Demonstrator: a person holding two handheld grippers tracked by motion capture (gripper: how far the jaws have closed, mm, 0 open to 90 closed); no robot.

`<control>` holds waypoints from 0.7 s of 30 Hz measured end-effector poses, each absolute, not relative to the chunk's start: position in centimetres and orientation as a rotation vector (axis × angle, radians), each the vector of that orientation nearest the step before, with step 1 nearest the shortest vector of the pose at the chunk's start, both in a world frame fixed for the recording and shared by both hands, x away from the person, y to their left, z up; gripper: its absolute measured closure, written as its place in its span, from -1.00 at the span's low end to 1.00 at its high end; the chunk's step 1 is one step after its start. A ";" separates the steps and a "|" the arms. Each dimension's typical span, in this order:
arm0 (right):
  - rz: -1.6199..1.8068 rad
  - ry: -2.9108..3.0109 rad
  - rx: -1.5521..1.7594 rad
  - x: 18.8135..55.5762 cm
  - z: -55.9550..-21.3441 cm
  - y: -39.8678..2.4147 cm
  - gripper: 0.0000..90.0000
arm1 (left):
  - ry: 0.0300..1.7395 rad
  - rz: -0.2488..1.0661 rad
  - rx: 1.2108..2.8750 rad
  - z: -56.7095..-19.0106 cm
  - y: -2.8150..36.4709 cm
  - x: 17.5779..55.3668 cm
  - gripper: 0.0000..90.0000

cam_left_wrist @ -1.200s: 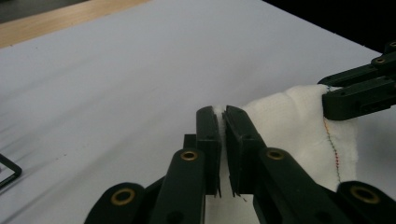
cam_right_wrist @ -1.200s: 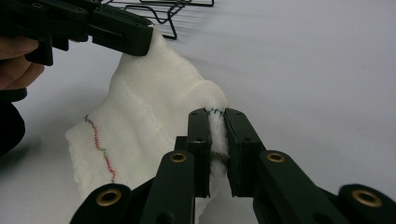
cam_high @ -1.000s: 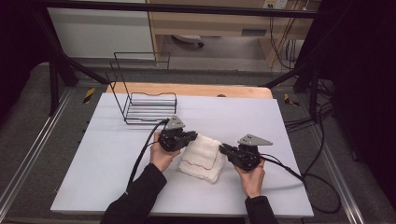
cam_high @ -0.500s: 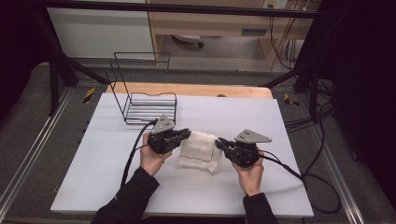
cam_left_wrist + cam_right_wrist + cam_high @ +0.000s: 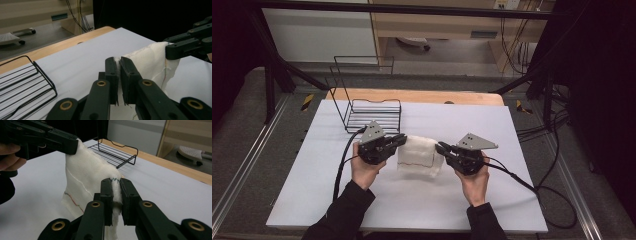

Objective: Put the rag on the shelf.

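Note:
A white cloth (image 5: 418, 155) with a thin red stitched line hangs between my two grippers above the white table (image 5: 522, 150). My left gripper (image 5: 402, 140) is shut on the cloth's left top corner; in the left gripper view its jaws (image 5: 118, 65) pinch the cloth edge (image 5: 150, 60). My right gripper (image 5: 440, 148) is shut on the right top corner, and the right gripper view shows the cloth (image 5: 85, 180) squeezed between its jaws (image 5: 115, 185). The cloth sags between the two grips, its lower edge close to the table. Each gripper view also shows the other gripper holding the far corner.
A black wire rack (image 5: 369, 107) stands at the table's back left, behind my left gripper. A wooden strip (image 5: 422, 96) runs along the table's far edge. Cables (image 5: 532, 187) trail from the right gripper across the table's right side.
Both grippers have risen and moved apart, the left one leftward. The cloth, which lay folded on the table, now hangs spread between them.

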State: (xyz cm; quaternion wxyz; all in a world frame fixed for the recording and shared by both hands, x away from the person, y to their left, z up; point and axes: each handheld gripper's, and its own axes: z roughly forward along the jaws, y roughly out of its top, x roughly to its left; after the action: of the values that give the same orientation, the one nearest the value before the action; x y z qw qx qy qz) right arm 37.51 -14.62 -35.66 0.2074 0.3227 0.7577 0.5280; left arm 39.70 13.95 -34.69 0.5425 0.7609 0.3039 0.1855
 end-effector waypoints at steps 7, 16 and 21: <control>1.478 2.102 0.865 37.6 -34.7 -13.8 0.82 | 0.728 0.460 1.781 -33.7 15.0 39.3 0.88; 1.514 2.073 0.819 37.8 -33.3 -12.6 0.82 | 0.733 0.497 1.749 -32.7 16.2 39.1 0.89; 1.532 2.052 0.802 38.0 -32.8 -12.0 0.82 | 0.733 0.529 1.723 -32.3 16.7 38.8 0.89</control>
State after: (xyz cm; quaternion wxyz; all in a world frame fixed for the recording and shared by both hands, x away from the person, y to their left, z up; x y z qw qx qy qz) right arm 37.97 -12.01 -32.83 0.2271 0.2912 0.7446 0.5561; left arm 38.81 16.74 -32.33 0.5628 0.7318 0.3116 0.2249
